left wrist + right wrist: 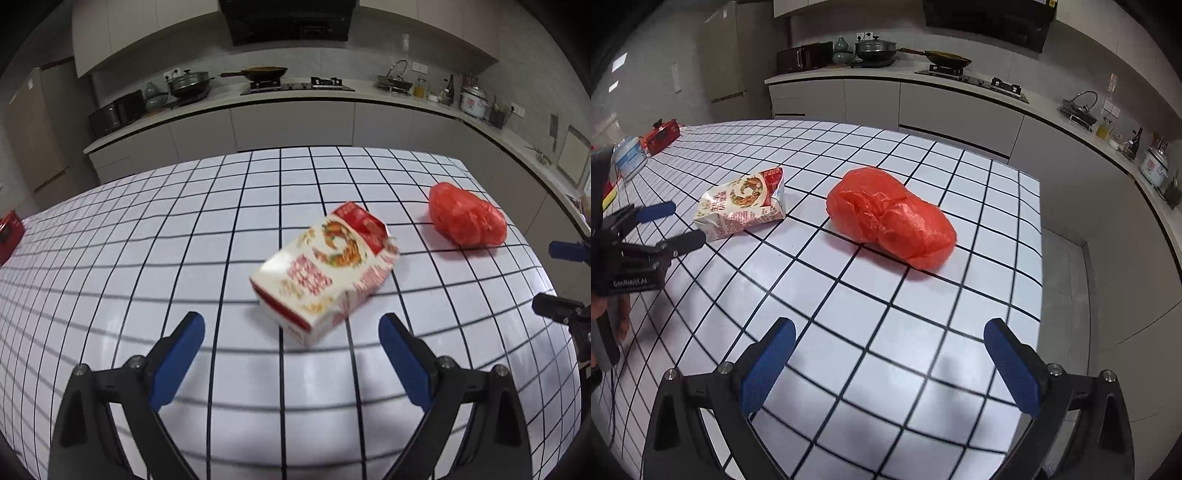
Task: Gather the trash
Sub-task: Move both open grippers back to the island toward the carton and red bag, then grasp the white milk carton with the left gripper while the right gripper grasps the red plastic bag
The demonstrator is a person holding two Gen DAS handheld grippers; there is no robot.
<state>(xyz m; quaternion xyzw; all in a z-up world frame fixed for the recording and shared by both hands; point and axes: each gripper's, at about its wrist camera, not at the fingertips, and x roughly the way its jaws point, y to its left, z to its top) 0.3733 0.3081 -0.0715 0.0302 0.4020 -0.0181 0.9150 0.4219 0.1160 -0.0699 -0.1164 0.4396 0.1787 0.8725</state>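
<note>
Trash pickup: nothing collected yet.
Left gripper (291, 325) & right gripper (889, 332) both wide, empty; carton (325, 273), red bag (892, 218) on table (871, 369).

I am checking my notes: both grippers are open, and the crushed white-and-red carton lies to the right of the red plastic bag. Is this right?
Not quite. The crushed white-and-red carton lies to the left of the red plastic bag, as the right wrist view shows. Both the left gripper and right gripper are open.

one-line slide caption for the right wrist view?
Open right gripper faces red plastic bag on gridded table; crumpled carton beyond.
</note>
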